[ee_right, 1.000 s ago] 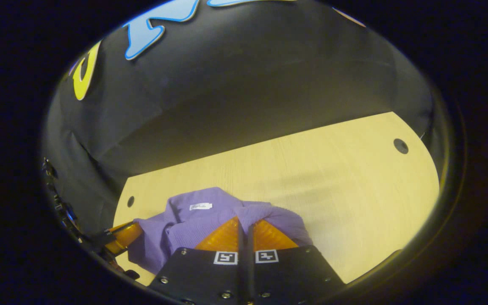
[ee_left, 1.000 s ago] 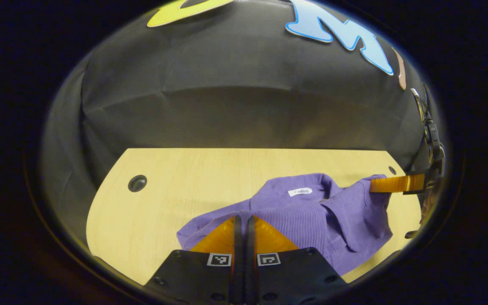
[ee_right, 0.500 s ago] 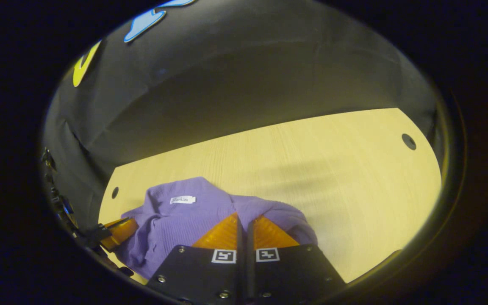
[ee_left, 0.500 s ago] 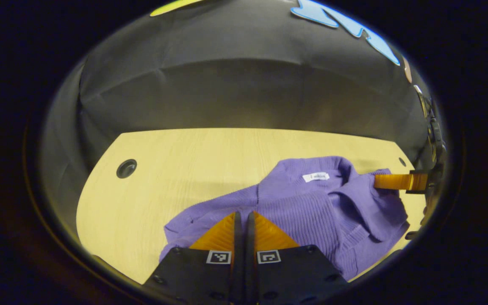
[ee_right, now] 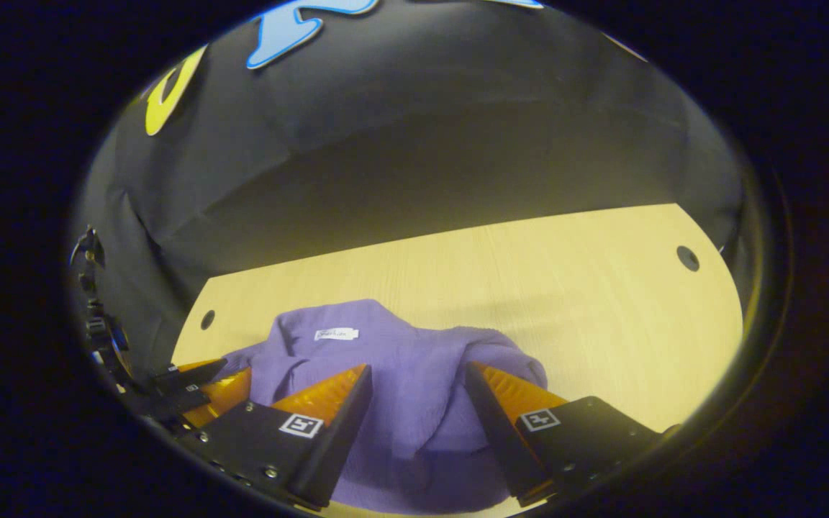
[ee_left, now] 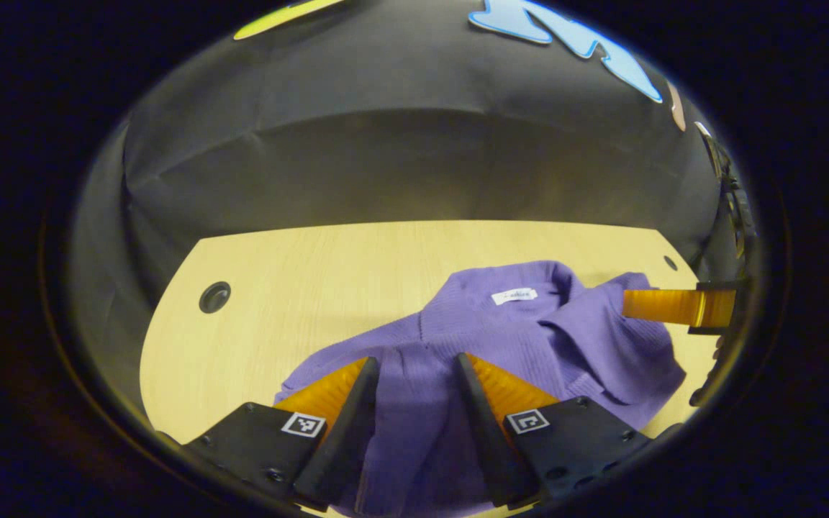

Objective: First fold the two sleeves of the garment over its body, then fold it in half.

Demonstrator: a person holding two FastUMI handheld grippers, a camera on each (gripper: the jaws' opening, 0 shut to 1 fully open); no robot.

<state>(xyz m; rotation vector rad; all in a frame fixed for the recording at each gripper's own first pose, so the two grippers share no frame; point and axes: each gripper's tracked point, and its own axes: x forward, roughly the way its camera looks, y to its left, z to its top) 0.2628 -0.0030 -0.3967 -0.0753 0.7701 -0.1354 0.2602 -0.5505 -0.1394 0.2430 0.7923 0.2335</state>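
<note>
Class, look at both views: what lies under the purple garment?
The purple garment rests on the wooden table, bare around it. Whatever lies beneath its crumpled folds is covered, and so cannot be seen.

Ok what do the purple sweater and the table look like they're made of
Sweater: a soft knit, probably wool or acrylic yarn; fine ribbing runs across it and it slumps in loose matte folds. Table: pale wood or wood-look laminate, smooth with a low sheen; faint straight grain lines show, so which one stays open.
</note>
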